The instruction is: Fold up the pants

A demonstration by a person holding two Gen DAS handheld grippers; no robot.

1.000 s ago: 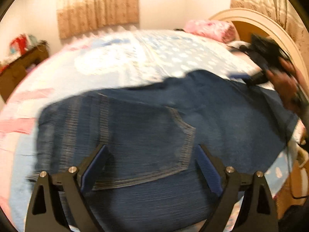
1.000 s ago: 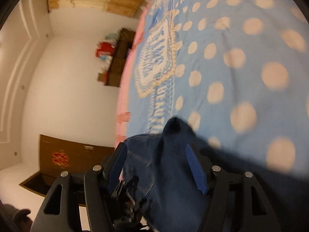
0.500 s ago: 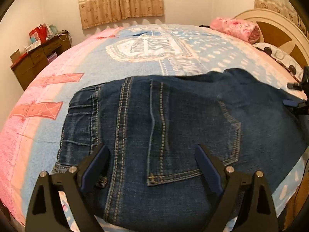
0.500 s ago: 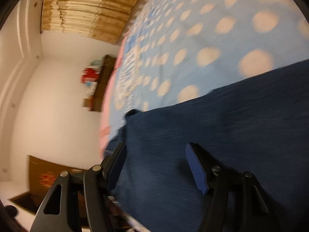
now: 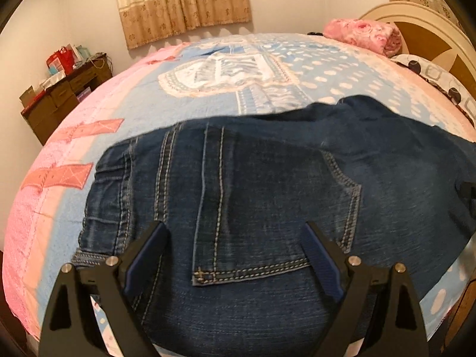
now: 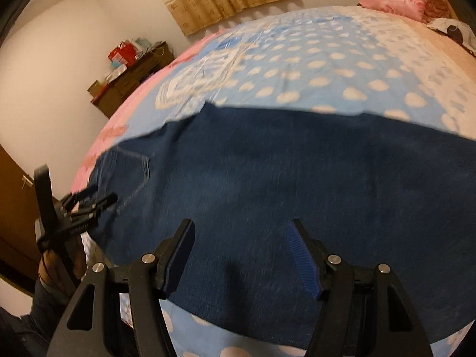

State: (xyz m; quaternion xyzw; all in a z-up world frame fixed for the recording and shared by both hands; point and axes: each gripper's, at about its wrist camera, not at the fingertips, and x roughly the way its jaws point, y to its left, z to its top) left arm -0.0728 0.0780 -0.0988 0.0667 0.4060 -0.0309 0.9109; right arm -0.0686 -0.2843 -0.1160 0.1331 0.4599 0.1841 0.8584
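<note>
Pants: one pair of dark blue denim jeans (image 5: 267, 184) is laid flat across the near part of the bed, back side up; pale contrast stitching is seen on the seams.
Back pocket: one stitched patch pocket (image 5: 276, 208) is seen whole in the left wrist view; its lower edge lies between the left jaws.
Waistband end: seen at the left of the left wrist view, gathered and slightly rumpled (image 5: 107, 202).
Left gripper (image 5: 235, 255): black two-finger frame with blue ribbed pads; jaws are spread wide, with denim seen in the gap between them but not pinched.
Right gripper (image 6: 241, 255): same build; jaws are spread, with plain denim seen in the gap; nothing is gripped.
Pad contact: whether any pad rests on the cloth cannot be told from either view.
Left gripper in right wrist view: seen at the left edge (image 6: 86, 205), at the pocket end of the jeans.
Bedcover: one light blue quilt with white dots and a pink border (image 5: 312, 68) is spread under the jeans.
Pillow: one pink floral pillow (image 5: 363, 34) is seen at the headboard end, well apart from the jeans.
Headboard: one cream arched headboard (image 5: 416, 15).
Curtain: one beige patterned curtain (image 5: 181, 3) is seen on the far wall.
Side cabinet: one brown wooden cabinet (image 5: 62, 95) with red and white clutter on top is seen at the bed's far left.
</note>
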